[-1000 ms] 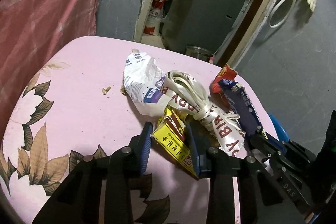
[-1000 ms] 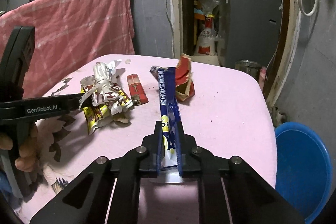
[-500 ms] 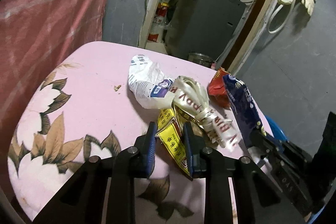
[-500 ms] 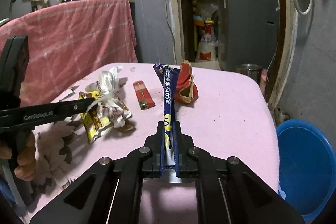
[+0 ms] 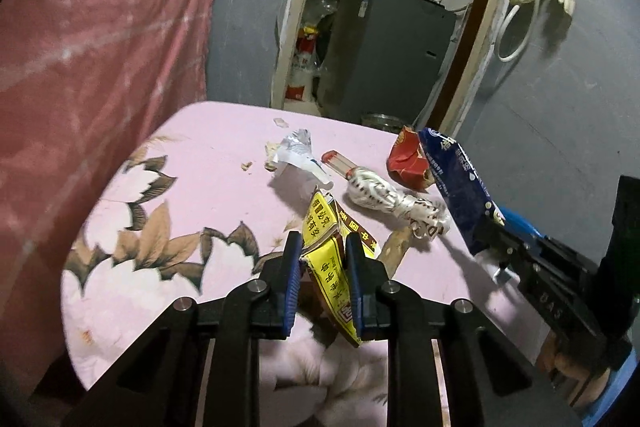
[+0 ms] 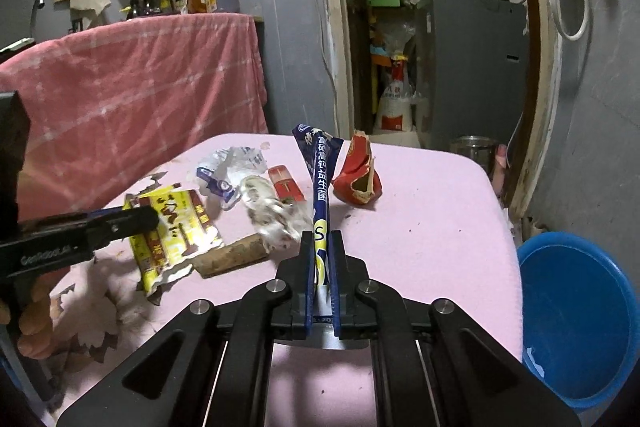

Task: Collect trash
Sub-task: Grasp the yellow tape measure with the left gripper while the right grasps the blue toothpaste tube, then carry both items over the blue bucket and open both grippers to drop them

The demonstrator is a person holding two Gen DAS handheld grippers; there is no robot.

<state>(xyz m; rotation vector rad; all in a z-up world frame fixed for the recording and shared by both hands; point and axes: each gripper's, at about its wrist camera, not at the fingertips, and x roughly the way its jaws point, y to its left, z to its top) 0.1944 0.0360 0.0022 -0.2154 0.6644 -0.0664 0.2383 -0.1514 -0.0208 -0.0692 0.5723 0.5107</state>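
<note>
Left wrist view first: a red checked cloth [image 5: 100, 39] hangs at the far left beside the pink floral tablecloth [image 5: 192, 155] covering the table. Near the cloth's middle lies a crumpled white wrapper [image 5: 298, 157], with a red box [image 5: 340, 163] just to its right and a knotted white ribbon [image 5: 386, 197] touching that box's near end. The left gripper [image 5: 322, 275] is clamped on a yellow wrapper [image 5: 328, 247] with red and brown print, which sticks up and forward from between the blue pads [image 5: 292, 287]. A flat brown piece [image 5: 394, 251] lies just right of it. Farther right a torn red packet [image 5: 408, 163] rests on the cloth, and the dark blue wrapper [image 5: 456, 183] rises at a slant from the right gripper [image 5: 494, 247] at the frame's right edge.

Right wrist view, left to right: the left gripper [image 6: 136, 223] holds the yellow wrapper [image 6: 172, 227] low over the cloth, the white wrapper [image 6: 228, 167] beyond it, then the blurred ribbon [image 6: 276, 219] and red box [image 6: 286, 185]. The right gripper [image 6: 322, 267] is closed narrowly on the dark blue wrapper [image 6: 320, 179], which stands edge-on between its fingers. The red packet [image 6: 358, 175] sits just right of it. A blue tub [image 6: 580, 319] stands on the floor beside the table's right edge.
</note>
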